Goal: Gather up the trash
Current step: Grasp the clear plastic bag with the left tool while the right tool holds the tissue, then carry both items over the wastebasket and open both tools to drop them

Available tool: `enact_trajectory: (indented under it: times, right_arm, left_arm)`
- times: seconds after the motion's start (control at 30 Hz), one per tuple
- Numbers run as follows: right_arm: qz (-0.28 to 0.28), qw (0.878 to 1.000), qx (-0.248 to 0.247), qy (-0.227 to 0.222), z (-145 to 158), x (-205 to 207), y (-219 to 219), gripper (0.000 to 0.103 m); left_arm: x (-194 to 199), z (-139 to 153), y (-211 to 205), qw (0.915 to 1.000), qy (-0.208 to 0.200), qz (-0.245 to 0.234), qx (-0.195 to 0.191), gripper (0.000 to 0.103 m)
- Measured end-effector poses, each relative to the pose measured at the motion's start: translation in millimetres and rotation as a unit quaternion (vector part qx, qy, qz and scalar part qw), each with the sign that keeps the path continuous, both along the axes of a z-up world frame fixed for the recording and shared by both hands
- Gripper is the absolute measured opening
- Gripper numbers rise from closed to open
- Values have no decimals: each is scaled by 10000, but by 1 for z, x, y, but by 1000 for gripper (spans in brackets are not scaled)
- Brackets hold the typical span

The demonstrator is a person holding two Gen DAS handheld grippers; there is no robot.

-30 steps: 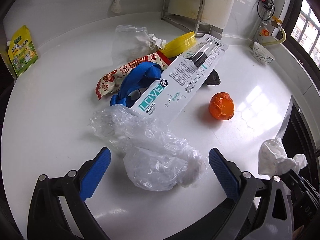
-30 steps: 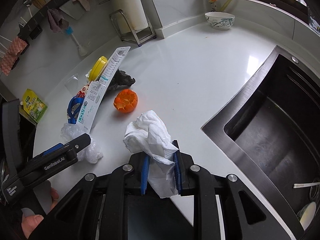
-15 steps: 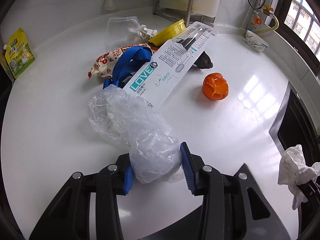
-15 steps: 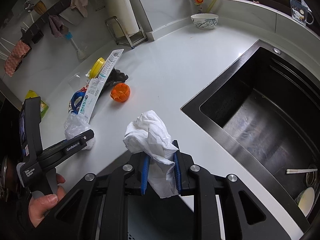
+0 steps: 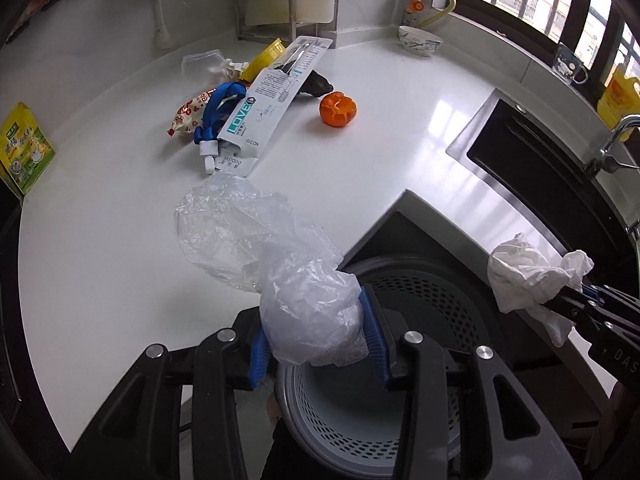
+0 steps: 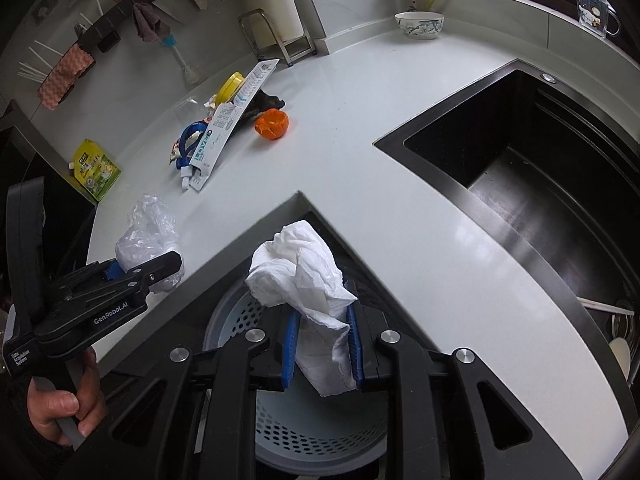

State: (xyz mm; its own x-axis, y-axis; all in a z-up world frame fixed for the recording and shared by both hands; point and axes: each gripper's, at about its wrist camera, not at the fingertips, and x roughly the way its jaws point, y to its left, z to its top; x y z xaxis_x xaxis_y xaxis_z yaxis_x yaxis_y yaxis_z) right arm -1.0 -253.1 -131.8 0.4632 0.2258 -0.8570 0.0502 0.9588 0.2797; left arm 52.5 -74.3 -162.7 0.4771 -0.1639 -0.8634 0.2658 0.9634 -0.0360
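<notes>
Both grippers have pulled back from the white countertop [image 5: 120,264] since half a second ago, and a perforated grey bin [image 5: 420,312] now shows beneath them at the counter's near edge. The left gripper [image 5: 316,340], which a second ago stood spread around the clear plastic bag [image 5: 288,280], now has its blue pads pinching the bag's crumpled end, with the loose part trailing toward the far left over the counter. The right gripper [image 6: 322,344] has its jaws pressed onto the white crumpled tissue [image 6: 304,272], which bulges above the pads and hangs a little below them, over the bin.

Far on the counter the rest of the trash lies in a cluster: a long white package printed LOVE [image 5: 264,104], a blue strap [image 5: 218,108] and a red patterned wrapper [image 5: 188,114] just left of it, a yellow lid [image 5: 264,58] and a clear packet [image 5: 202,64] behind, a dark scrap [image 5: 318,86], and an orange peel [image 5: 338,109] to the right, apart from the package.

The left wrist view shows the right gripper only from the side, at the right edge, its tissue sticking out. The right wrist view alone shows the person's left hand [image 6: 60,400] on the left gripper's handle, the black sink [image 6: 540,184] basin's depth, and cloths hanging on a wall rail [image 6: 112,28]. A bowl [image 5: 420,38] sits far right near the window.
</notes>
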Motion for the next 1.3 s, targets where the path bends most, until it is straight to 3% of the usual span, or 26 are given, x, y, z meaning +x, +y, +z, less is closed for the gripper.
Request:
enact_trajectory:
  times: [0.33, 0.77, 0.93, 1.1, 1.3]
  right_arm:
    - [50, 9996, 98, 279, -21, -40, 1, 21]
    - [-117, 9986, 184, 485, -46, -43, 4, 22]
    - [-37, 9984, 174, 545, -51, -44, 9, 23]
    - [-10, 9989, 97, 450, -47, -46, 11, 47]
    - [6, 9991, 67, 419, -43, -48, 8, 48]
  left_arm:
    - [-54, -9, -13, 9991, 165, -377, 70, 40]
    - [-71, -32, -25, 9974, 536, -480, -1, 42]
    - [-72, -32, -21, 9979, 505, -408, -71, 48]
    - [-76, -26, -16, 9986, 415, -312, -76, 63]
    - [-78, -18, -9, 9993, 309, -183, -58, 70]
